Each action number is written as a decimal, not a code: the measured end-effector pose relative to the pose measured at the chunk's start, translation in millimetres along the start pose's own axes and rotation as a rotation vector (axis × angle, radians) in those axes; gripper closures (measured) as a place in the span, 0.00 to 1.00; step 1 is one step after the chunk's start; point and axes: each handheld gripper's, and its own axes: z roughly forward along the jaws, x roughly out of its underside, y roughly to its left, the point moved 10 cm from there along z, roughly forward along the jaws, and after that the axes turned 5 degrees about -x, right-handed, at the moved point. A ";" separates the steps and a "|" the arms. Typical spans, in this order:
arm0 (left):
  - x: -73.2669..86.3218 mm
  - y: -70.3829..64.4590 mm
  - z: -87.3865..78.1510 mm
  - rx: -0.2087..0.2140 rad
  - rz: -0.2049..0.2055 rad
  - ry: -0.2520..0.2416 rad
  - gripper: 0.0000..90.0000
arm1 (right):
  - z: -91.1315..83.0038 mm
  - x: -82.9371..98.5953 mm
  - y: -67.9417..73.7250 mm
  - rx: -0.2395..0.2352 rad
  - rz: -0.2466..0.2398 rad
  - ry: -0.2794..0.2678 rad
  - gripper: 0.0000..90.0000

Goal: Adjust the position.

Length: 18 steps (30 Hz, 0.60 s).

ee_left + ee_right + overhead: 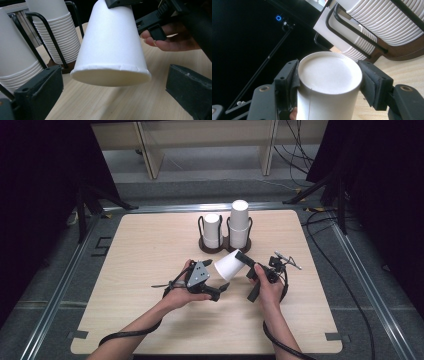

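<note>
The right hand-held gripper point(242, 258) is clamped on a single paper cup point(229, 265) near its closed base; in the right gripper view both pads press the cup's point(329, 82) sides. The cup hangs tilted above the middle of the counter point(145, 250), mouth pointing toward the left hand-held gripper point(220, 289), whose jaws stand apart on either side of the cup's rim point(111, 75) without touching it. Two stacks point(239, 222) of cups sit upside down in a wire holder point(225, 242) near the far edge. One cup seems already pulled free of a stack; what is left, I judge, is passing it to the left side or setting it down on the counter.
</note>
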 end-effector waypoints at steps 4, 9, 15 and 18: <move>0.1 0.6 4.7 -0.001 0.000 0.001 0.01 | 0.1 0.2 0.5 0.002 0.009 -0.004 0.41; -1.1 0.3 8.0 0.007 -0.013 -0.015 0.03 | 0.7 1.0 1.0 -0.002 0.012 0.000 0.41; -1.7 0.0 7.2 0.020 -0.019 -0.013 0.09 | 0.7 1.4 0.9 -0.002 0.021 -0.002 0.41; -1.8 0.6 7.5 0.024 -0.028 -0.013 0.12 | 0.8 1.7 -0.1 -0.001 0.015 -0.003 0.41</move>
